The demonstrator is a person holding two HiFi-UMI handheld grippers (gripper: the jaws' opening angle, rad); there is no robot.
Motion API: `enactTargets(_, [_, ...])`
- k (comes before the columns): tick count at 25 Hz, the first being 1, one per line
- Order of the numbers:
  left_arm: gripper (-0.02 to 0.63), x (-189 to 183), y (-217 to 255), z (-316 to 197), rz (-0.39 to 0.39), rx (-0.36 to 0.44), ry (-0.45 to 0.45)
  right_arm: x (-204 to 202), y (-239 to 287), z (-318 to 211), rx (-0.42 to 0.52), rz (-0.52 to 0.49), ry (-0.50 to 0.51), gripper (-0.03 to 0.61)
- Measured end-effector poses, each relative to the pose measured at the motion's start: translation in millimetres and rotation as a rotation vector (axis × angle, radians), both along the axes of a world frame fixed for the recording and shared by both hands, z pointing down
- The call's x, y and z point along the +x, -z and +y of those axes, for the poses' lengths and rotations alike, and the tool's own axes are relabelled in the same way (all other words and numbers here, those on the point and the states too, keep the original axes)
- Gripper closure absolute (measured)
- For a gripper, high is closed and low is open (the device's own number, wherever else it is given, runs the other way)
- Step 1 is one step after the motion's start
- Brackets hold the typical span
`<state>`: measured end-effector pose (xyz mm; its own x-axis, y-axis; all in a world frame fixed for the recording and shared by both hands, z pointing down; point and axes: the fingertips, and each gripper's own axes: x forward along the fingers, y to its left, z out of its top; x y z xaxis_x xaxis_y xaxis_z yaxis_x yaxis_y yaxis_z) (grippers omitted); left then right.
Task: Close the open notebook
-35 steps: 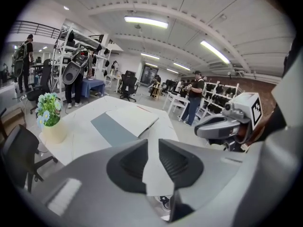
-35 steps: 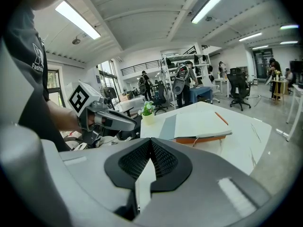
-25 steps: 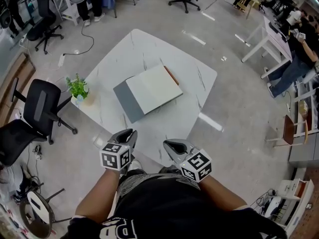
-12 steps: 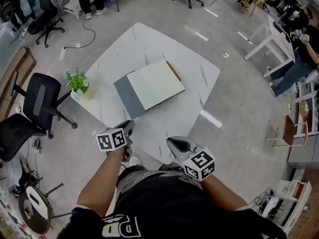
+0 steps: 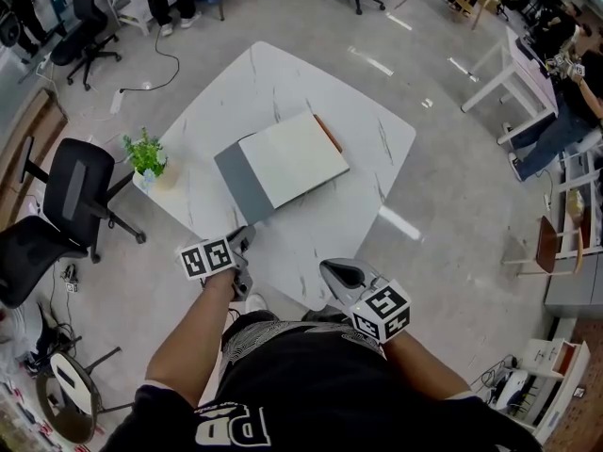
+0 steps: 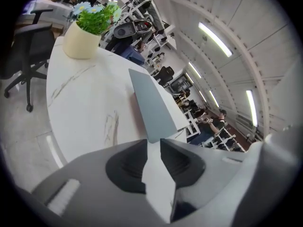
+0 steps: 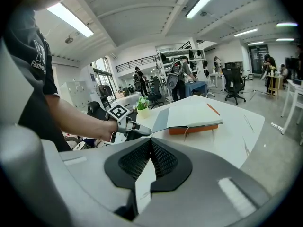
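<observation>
Open-plan office floor, with a white marble worktop (image 5: 283,83) at its centre. Notebook (image 5: 297,158) lies open mid-worktop, far of both tongs and touched by neither. Its spine runs roughly near-to-far, and the grey cover (image 5: 240,188) is spread flat to the left of it (the leaf to be swung rightward over the pages, in my judgement). Left tongs (image 5: 243,241) hover at the near edge, jaws slightly parted and empty, the nearer to that cover. Right tongs (image 5: 330,269), clenched on nothing, hang by the near corner.

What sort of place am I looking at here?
Probably an open-plan office or lab: swivel chairs, white desks, people working at the side, and strip lights overhead.
</observation>
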<state>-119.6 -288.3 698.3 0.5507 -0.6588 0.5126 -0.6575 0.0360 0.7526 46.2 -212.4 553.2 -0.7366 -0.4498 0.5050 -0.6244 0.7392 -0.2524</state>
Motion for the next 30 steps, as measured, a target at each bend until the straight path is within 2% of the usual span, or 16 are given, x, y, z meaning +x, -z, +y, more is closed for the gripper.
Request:
enactTargets(5, [0.494, 0, -5, -4, 0.04, 0.0, 0.02, 4, 0, 1, 0.001, 0.012, -0.005, 0.578])
enactTargets(15, [0.494, 3, -4, -14, 0.233, -0.012, 0.099, 8, -3, 0, 0.0, 0.017, -0.028, 0.578])
enactTargets(22, [0.494, 0, 5, -15, 0.215, 0.013, 0.103, 5, -2, -4, 0.007, 0.01, -0.025, 0.578])
enactTargets(30, [0.509, 0, 35, -16, 0.197, 0.085, 0.087, 1, 2, -11, 0.019, -0.006, -0.014, 0.578])
